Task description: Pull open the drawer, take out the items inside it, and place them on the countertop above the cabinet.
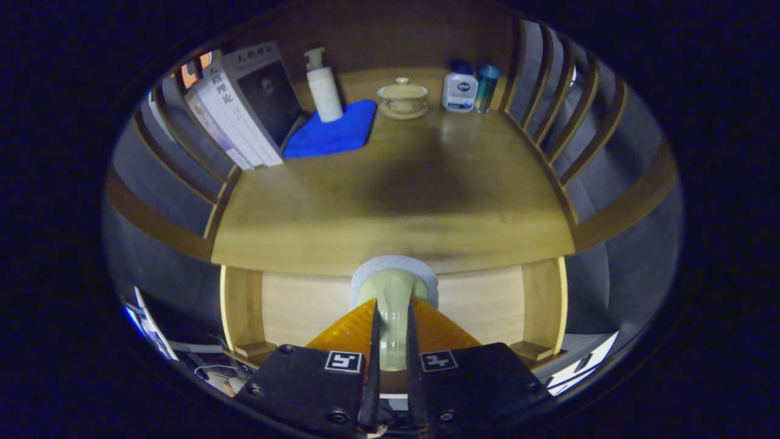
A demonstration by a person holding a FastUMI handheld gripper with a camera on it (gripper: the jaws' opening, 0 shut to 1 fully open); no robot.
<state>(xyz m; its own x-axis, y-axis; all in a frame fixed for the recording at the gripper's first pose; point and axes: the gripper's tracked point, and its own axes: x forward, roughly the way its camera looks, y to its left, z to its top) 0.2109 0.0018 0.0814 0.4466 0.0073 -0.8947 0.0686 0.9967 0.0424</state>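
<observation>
The wooden table [390, 201] stretches beyond my claw [390, 341], which is nearly closed, both fingers pressing a pale-handled item [393, 299] over the open drawer [481, 305], with books [244, 103], bottle [323, 85] and lidded cup [403, 97] far ahead.

Pale green brush [393, 317] with grey head; blue cloth [332, 131]; white pump bottle [323, 88]; tan wood countertop [396, 201].

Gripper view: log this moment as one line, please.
gripper: shut on pale handled item | drawer: open below it | countertop: books, pump bottle, blue cloth, lidded cup at back
</observation>
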